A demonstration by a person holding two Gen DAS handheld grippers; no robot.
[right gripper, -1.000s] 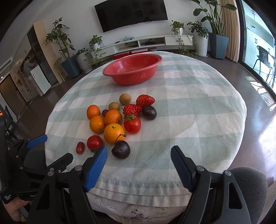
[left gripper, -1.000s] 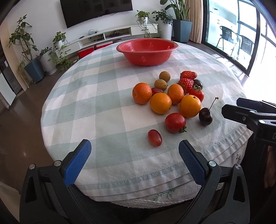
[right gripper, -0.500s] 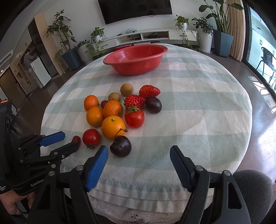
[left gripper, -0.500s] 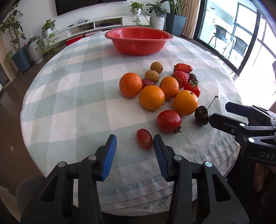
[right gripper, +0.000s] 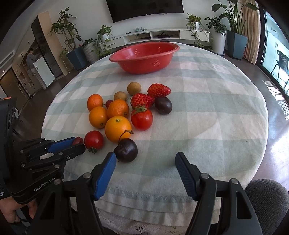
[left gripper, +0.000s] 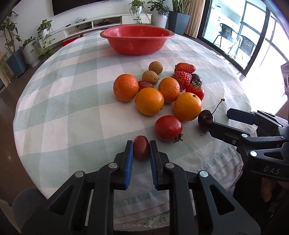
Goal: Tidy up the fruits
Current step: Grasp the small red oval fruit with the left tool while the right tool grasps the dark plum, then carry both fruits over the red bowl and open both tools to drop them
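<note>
Now left fingers point(left gripper: 129, 153) tight on the grape tomato point(left gripper: 141, 150).

A pale green-and-white checked tablecloth point(left gripper: 72, 101) carries orange citrus fruits point(left gripper: 149, 103), red strawberries point(left gripper: 182, 77), glossy red tomatoes point(left gripper: 168, 128), a near-black cherry point(right gripper: 125, 149) and a coral-red perforated plastic bowl point(left gripper: 137, 41); black grippers wear blue pads point(left gripper: 129, 162).

A checked cloth point(right gripper: 207, 112) covers the round counter. Behind it, a dark television point(right gripper: 144, 7) hangs above a low white shelf unit point(right gripper: 162, 34), potted plants point(right gripper: 234, 32) line the wall, and chairs point(left gripper: 233, 39) stand outside the glass.
</note>
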